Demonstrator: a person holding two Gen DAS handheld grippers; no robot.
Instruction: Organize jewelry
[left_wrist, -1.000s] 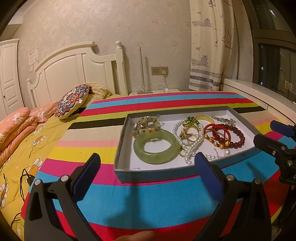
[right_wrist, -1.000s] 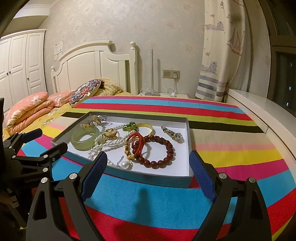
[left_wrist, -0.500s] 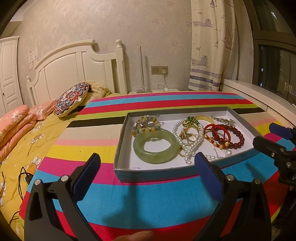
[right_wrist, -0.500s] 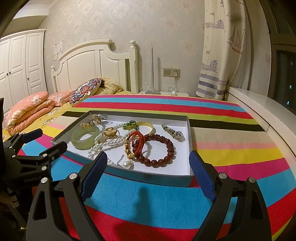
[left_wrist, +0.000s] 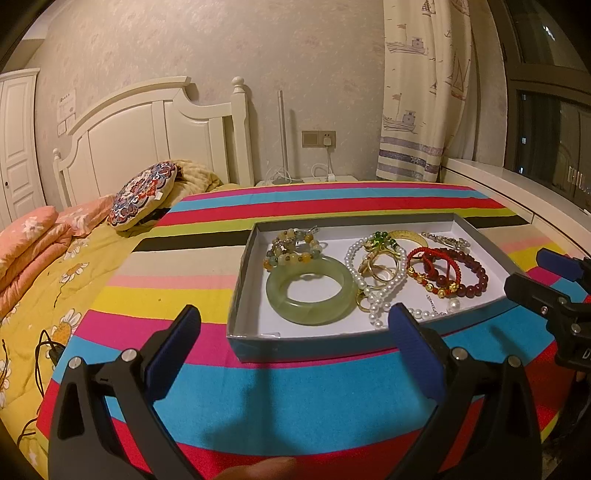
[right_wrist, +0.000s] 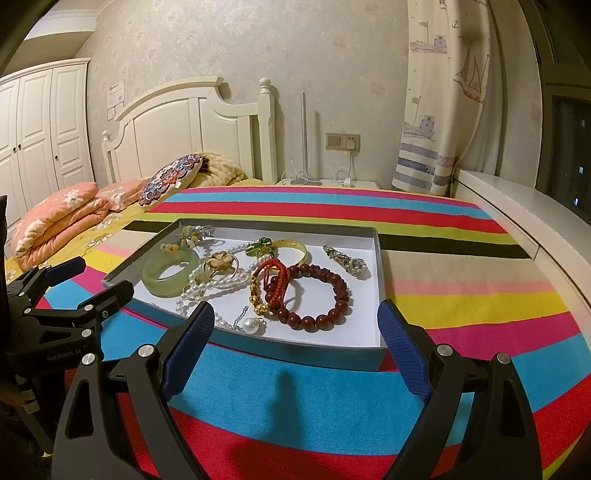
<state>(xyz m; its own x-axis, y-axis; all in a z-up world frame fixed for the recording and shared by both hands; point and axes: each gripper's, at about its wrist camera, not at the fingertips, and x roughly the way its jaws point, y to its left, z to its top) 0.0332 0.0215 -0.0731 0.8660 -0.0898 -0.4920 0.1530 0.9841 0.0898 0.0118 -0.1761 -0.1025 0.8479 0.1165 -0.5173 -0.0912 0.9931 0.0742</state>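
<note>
A shallow grey box (left_wrist: 295, 345) with a white floor lies on a striped cloth and holds jumbled jewelry. In it are a green jade bangle (left_wrist: 310, 291), a pearl necklace (left_wrist: 384, 291), a dark red bead bracelet (left_wrist: 476, 275) and a red cord bracelet (left_wrist: 428, 258). The box (right_wrist: 295, 354), bangle (right_wrist: 170, 271) and red bead bracelet (right_wrist: 325, 314) also show in the right wrist view. My left gripper (left_wrist: 295, 321) is open and empty just short of the box's near edge. My right gripper (right_wrist: 295, 325) is open and empty at the near right edge.
The striped cloth (left_wrist: 295, 398) covers a table beside a bed with a yellow quilt (left_wrist: 44, 280), pink bedding (right_wrist: 55, 221) and a round cushion (left_wrist: 144, 194). A white window ledge (right_wrist: 524, 221) runs along the right. A curtain (left_wrist: 417, 92) hangs behind.
Both views have shifted very slightly. The jewelry and box have not moved, and both grippers stay open.
</note>
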